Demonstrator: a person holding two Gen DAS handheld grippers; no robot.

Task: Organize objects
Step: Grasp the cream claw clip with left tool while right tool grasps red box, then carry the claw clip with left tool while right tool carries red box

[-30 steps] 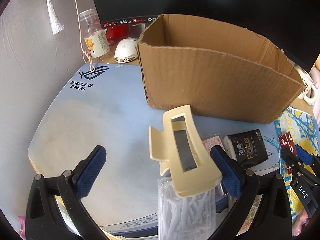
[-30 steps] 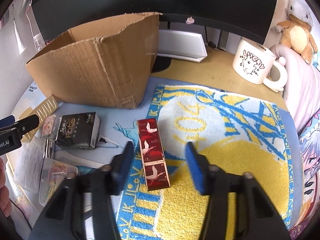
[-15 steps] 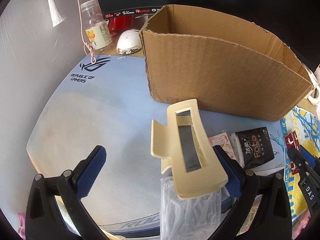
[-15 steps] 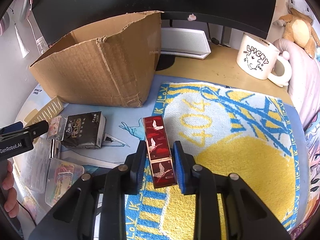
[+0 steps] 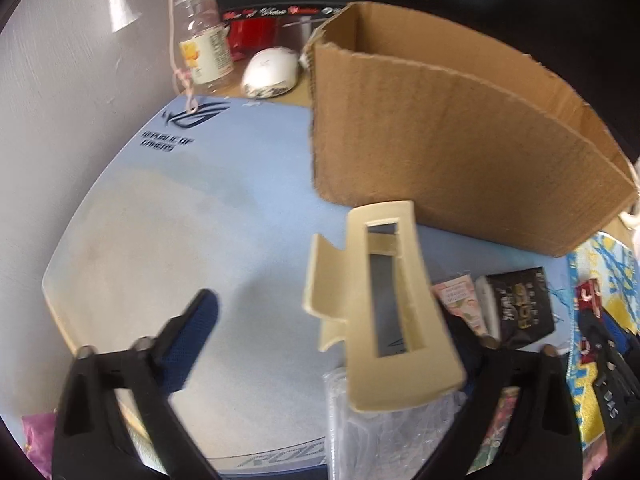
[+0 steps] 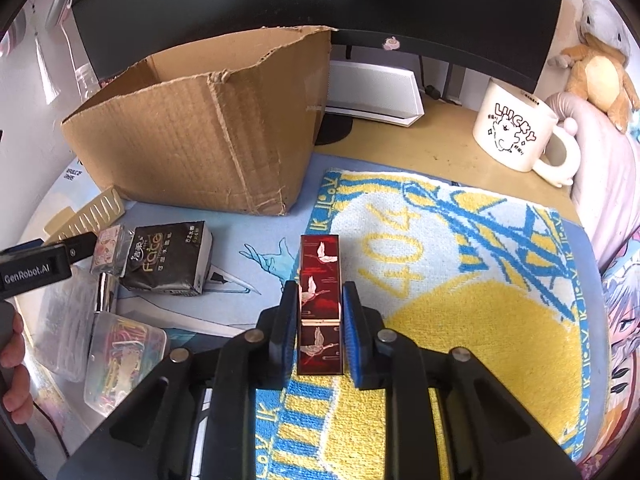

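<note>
Since half a second ago the red crane-patterned box has been lifted slightly, clamped in the closed right claw above the towel. The left claw, spread wide, carries a beige hair clip against one finger; its teeth are seen only in the right view, before the cardboard box.

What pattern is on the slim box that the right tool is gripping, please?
Dark red box with white cranes; clearest in the right wrist view.
</note>
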